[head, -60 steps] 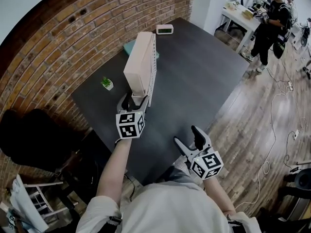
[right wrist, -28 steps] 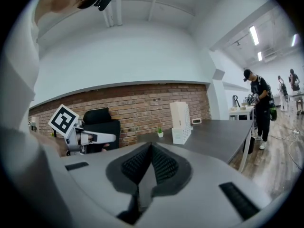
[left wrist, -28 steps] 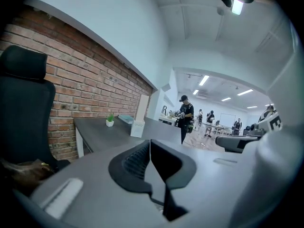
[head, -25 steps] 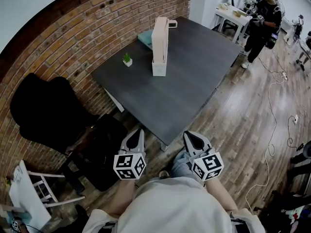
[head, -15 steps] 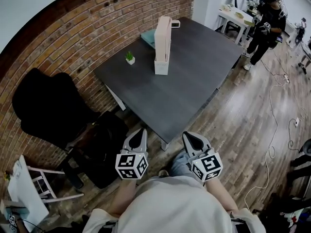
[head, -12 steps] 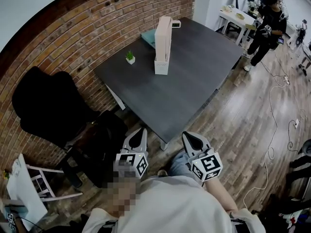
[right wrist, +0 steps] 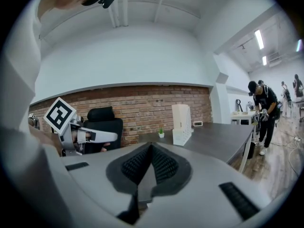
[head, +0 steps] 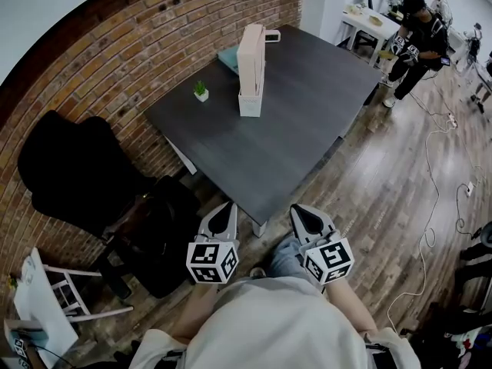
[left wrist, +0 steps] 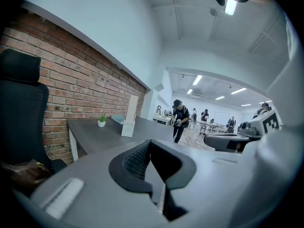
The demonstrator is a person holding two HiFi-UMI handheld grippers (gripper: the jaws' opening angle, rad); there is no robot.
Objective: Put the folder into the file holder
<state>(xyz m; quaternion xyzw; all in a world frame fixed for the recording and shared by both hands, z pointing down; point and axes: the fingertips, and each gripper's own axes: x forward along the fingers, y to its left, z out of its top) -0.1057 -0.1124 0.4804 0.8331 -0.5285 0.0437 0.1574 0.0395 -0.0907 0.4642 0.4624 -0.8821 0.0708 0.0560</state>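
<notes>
The white file holder (head: 250, 71) stands upright on the dark table (head: 284, 129) near the brick wall, with a pale folder standing in it. It also shows far off in the left gripper view as the file holder (left wrist: 129, 122) and in the right gripper view as the file holder (right wrist: 182, 123). My left gripper (head: 224, 214) and right gripper (head: 301, 217) hang close to my body, well short of the table's near corner. Both are shut and hold nothing.
A small potted plant (head: 200, 91), a teal item (head: 229, 56) and a small clock (head: 272, 36) sit near the holder. A black office chair (head: 77, 175) stands at the left by the brick wall. A person (head: 410, 37) stands by a white desk beyond. Cables lie on the wood floor (head: 430, 167).
I have stepped back from the table: earlier my left gripper was at the file holder's base. In the last second both shut grippers stayed near my body; the view shifted slightly.
</notes>
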